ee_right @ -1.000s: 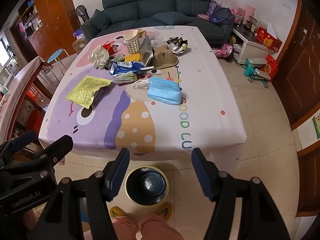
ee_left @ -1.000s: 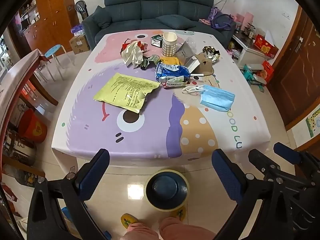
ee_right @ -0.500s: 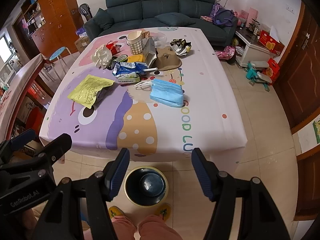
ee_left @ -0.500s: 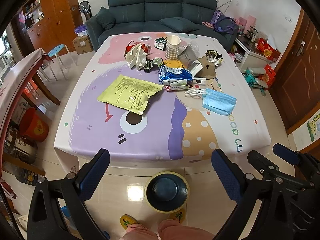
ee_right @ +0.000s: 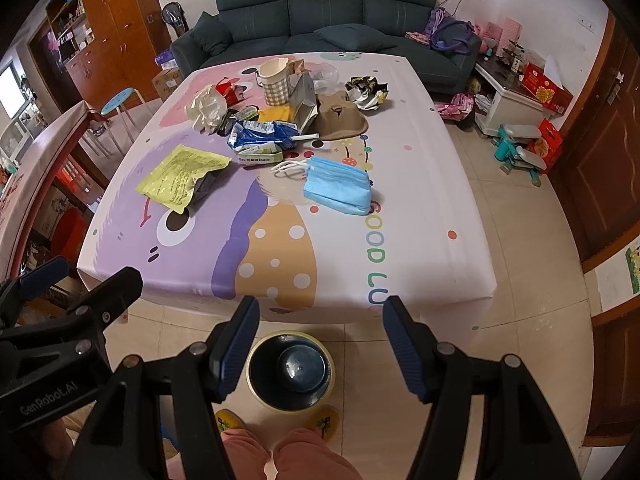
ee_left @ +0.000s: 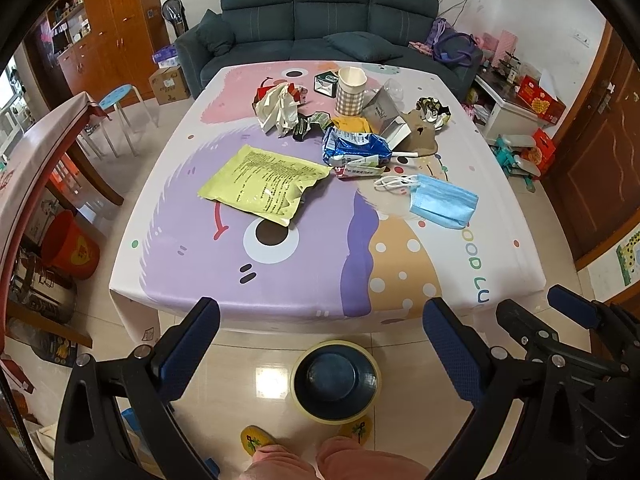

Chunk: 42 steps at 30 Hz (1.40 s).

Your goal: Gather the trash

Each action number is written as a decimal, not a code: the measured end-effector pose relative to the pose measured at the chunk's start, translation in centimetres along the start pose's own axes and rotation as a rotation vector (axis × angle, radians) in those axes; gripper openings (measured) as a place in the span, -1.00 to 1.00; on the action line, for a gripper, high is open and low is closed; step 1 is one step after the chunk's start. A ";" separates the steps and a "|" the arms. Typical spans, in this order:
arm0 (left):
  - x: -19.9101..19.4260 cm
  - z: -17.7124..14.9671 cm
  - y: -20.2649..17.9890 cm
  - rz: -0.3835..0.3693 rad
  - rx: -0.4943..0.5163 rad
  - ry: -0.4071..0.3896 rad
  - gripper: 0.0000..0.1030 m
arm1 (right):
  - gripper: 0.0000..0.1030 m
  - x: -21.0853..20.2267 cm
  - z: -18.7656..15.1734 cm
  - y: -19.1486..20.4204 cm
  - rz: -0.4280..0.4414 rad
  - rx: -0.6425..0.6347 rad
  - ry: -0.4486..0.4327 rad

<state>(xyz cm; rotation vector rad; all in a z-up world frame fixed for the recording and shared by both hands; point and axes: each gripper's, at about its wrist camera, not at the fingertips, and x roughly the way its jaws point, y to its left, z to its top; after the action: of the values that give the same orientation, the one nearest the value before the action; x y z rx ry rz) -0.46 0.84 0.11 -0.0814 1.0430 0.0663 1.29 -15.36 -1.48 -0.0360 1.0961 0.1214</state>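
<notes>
Trash lies on a table with a cartoon cloth [ee_left: 320, 264] [ee_right: 400, 208]: a yellow flat bag [ee_left: 266, 182] [ee_right: 182, 174], a blue face mask [ee_left: 444, 204] [ee_right: 338, 190], a blue wrapper [ee_left: 356, 146] [ee_right: 262, 134], a crumpled white bag [ee_left: 278, 106] [ee_right: 208, 106], a checked paper cup [ee_left: 351, 88] [ee_right: 275, 82] and a foil wad [ee_left: 432, 110] [ee_right: 366, 90]. A dark bin with a yellow rim [ee_left: 336, 380] [ee_right: 290, 370] stands on the floor before the table. My left gripper [ee_left: 320, 340] and right gripper [ee_right: 318, 340] are both open and empty, held above the bin, short of the table's near edge.
A dark sofa [ee_left: 316, 12] stands behind the table. A wooden table [ee_left: 36, 152], a blue stool [ee_left: 118, 94] and a red bucket [ee_left: 70, 246] are at the left. Toys and boxes [ee_left: 520, 148] and a brown door [ee_left: 600, 152] are at the right. The person's feet [ee_left: 256, 438] are by the bin.
Both grippers have drifted slightly, so the table sits a little lower and nearer in both views. Both stay open and empty. Nothing on the table has moved.
</notes>
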 end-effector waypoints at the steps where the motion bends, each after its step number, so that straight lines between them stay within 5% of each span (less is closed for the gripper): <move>1: 0.1 0.0 0.0 0.002 0.000 0.000 0.94 | 0.26 0.0 0.0 0.0 0.001 0.000 0.000; 42: -1.6 0.8 0.4 0.036 -0.041 -0.039 0.94 | 0.26 -1.5 0.9 0.3 0.031 -0.071 -0.059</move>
<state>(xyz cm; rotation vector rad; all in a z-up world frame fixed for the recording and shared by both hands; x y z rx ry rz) -0.61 1.32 1.84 -0.0986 1.0048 0.1212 1.33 -15.09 0.29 -0.0786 1.0336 0.1883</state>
